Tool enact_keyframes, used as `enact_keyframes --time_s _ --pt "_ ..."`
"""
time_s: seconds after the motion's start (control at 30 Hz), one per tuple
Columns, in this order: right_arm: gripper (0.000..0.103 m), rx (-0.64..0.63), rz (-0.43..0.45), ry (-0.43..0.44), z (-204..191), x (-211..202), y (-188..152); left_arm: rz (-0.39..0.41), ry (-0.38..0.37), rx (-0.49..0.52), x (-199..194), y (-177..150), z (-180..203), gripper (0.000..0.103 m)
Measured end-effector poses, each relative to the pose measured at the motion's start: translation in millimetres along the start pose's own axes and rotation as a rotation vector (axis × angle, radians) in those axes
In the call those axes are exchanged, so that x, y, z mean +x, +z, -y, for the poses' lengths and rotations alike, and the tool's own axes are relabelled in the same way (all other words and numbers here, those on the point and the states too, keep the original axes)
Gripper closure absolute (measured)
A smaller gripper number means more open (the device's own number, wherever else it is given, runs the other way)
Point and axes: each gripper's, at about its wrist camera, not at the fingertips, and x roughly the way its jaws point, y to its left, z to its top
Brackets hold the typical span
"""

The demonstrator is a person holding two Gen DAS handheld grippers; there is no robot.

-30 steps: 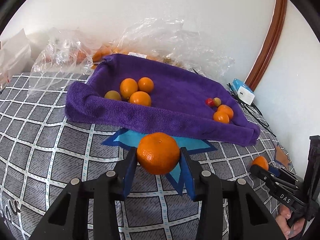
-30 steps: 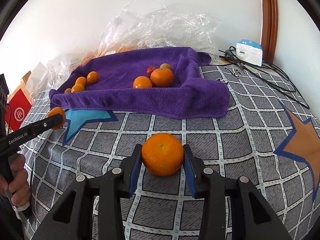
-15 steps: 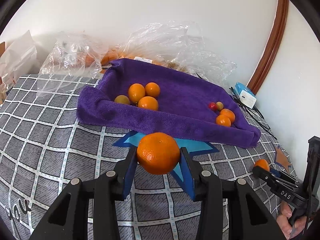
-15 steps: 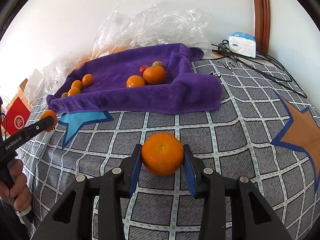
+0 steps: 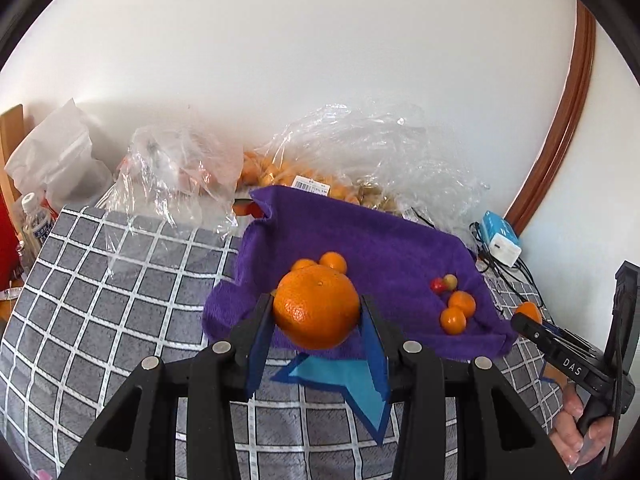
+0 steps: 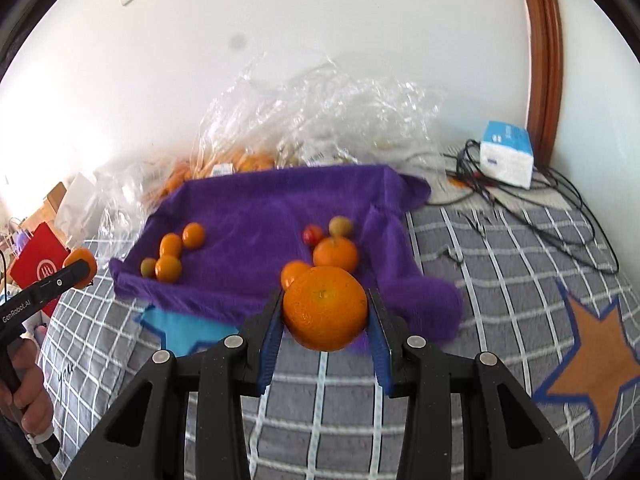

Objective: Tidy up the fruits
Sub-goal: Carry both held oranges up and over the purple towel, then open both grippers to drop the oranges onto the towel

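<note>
**Two oranges held above the purple towel's near edge**

While each gripper carries fruit, the readable writing sits on the tools: "DAS" on the right gripper (image 5: 529,314) seen from the left camera, and "GenRobot.AI" on the left gripper (image 6: 80,268) seen from the right camera. A white barcode label (image 5: 311,187) lies among the clear plastic bags (image 5: 360,148); its print is too small to read.

The left gripper's fingers (image 5: 256,344) clamp a large orange (image 5: 316,308), and the right gripper's fingers (image 6: 378,336) clamp another orange (image 6: 325,314). Both hang near the front rim of the purple towel (image 6: 256,208), whose raised edges hold two clusters of small oranges (image 6: 172,256) with bare purple between them. The checked grey bed cover (image 6: 480,264) lies open on the right. Black cables (image 6: 520,200) and a blue-and-white box (image 6: 506,154) sit beyond the towel's right corner.
</note>
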Motion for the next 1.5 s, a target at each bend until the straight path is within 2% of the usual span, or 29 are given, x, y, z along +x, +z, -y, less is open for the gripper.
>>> enact_keyframes --time_s 0.27,0.43,0.67,0.8,1.0,1.17,1.23,1.27,1.5 --pt "0.064 -0.051 -0.054 0.017 -19 60 35 -0.01 0.021 -0.013 25 29 -15 0.063" --pt "0.064 -0.079 -0.13 0.011 -28 101 39 -0.029 0.035 -0.023 43 37 -27 0.063" --pt "0.064 -0.145 -0.189 0.007 -40 123 34 -0.069 0.034 -0.033 74 44 -33 0.063" --pt "0.064 -0.198 -0.183 -0.022 -46 124 29 -0.094 0.014 -0.035 92 47 -26 0.063" --pt "0.063 -0.203 -0.174 -0.009 -45 122 27 -0.133 0.026 -0.027 122 50 -12 0.063" --pt "0.058 -0.166 -0.144 0.008 -39 110 32 -0.16 0.045 -0.01 140 51 -5 0.063" --pt "0.058 -0.151 -0.12 0.008 -35 104 33 -0.166 0.056 -0.004 145 52 -2 0.063" --pt "0.058 -0.141 -0.111 0.009 -33 102 34 -0.157 0.036 -0.014 148 52 -1 0.063" --pt "0.058 -0.09 -0.084 0.013 -21 96 36 -0.2 0.079 -0.015 162 49 0 0.063"
